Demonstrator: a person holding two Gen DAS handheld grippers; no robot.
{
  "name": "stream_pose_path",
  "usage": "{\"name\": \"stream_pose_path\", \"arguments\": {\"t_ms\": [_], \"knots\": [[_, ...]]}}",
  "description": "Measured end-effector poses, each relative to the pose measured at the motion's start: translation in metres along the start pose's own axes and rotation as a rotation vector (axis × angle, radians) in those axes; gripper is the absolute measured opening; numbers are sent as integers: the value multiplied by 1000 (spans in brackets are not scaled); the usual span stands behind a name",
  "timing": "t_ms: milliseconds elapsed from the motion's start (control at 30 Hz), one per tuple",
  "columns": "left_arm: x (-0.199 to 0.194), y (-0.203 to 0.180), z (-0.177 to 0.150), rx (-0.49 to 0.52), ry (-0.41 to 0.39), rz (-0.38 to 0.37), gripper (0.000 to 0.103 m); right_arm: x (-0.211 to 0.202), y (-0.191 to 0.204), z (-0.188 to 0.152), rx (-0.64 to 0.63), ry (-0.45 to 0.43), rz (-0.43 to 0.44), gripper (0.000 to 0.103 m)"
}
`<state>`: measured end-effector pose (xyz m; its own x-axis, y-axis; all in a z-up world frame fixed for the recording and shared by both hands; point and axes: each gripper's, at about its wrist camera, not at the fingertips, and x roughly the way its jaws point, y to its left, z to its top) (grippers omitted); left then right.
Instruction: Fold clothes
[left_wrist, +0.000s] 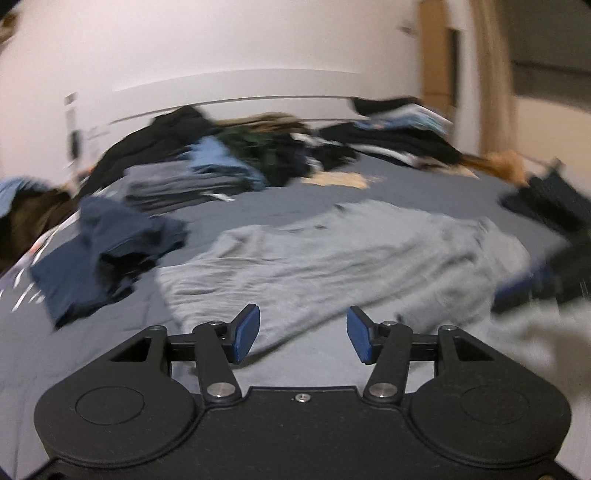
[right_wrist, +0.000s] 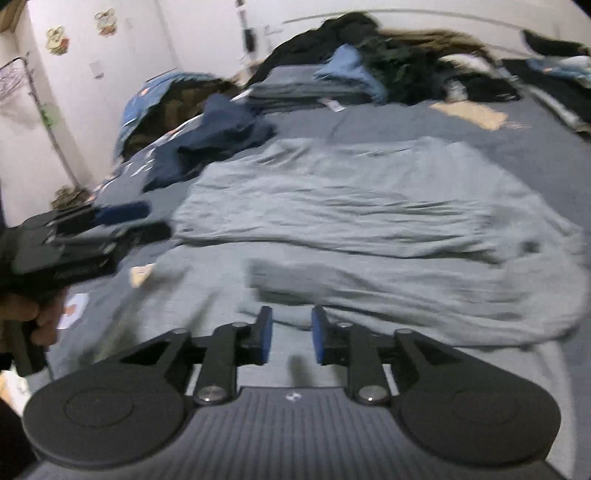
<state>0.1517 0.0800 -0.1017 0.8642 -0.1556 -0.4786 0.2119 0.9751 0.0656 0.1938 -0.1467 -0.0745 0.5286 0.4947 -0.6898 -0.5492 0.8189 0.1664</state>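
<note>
A light grey garment (left_wrist: 332, 258) (right_wrist: 351, 206) lies spread and wrinkled over the blue-grey bed sheet (left_wrist: 85, 350) (right_wrist: 406, 114). My left gripper (left_wrist: 303, 334) hovers at the garment's near edge, wide open, with nothing between its blue pads (left_wrist: 245, 334). It also shows blurred at the left of the right wrist view, as the left gripper (right_wrist: 110, 218) held by a hand (right_wrist: 37, 314). My right gripper (right_wrist: 291, 338) is over the garment's near folds, open with a narrower gap, and nothing is clearly held. In the left wrist view, the right gripper (left_wrist: 528, 288) is a blur at the right edge.
A crumpled navy garment (left_wrist: 103, 251) (right_wrist: 221, 129) lies left of the grey one. Behind it sits a stack of folded grey clothes (left_wrist: 177, 188) (right_wrist: 306, 88). A heap of dark clothes (left_wrist: 277, 147) (right_wrist: 406, 59) fills the far side of the bed by the white wall.
</note>
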Motion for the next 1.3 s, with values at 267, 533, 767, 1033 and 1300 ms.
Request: {"name": "stream_pose_path", "arguments": {"t_ms": [267, 533, 767, 1033, 1300], "knots": [[27, -34, -5, 153, 36, -154, 53, -12, -70, 2, 161, -107, -102, 35], [81, -58, -9, 273, 132, -268, 53, -15, -91, 7, 190, -119, -94, 39], [105, -25, 31, 92, 190, -404, 5, -23, -104, 13, 231, -145, -80, 41], [89, 39, 119, -63, 71, -397, 4, -18, -122, 13, 265, -152, -140, 42], [105, 130, 110, -110, 284, -194, 6, 1, -117, 10, 200, -124, -213, 42]]}}
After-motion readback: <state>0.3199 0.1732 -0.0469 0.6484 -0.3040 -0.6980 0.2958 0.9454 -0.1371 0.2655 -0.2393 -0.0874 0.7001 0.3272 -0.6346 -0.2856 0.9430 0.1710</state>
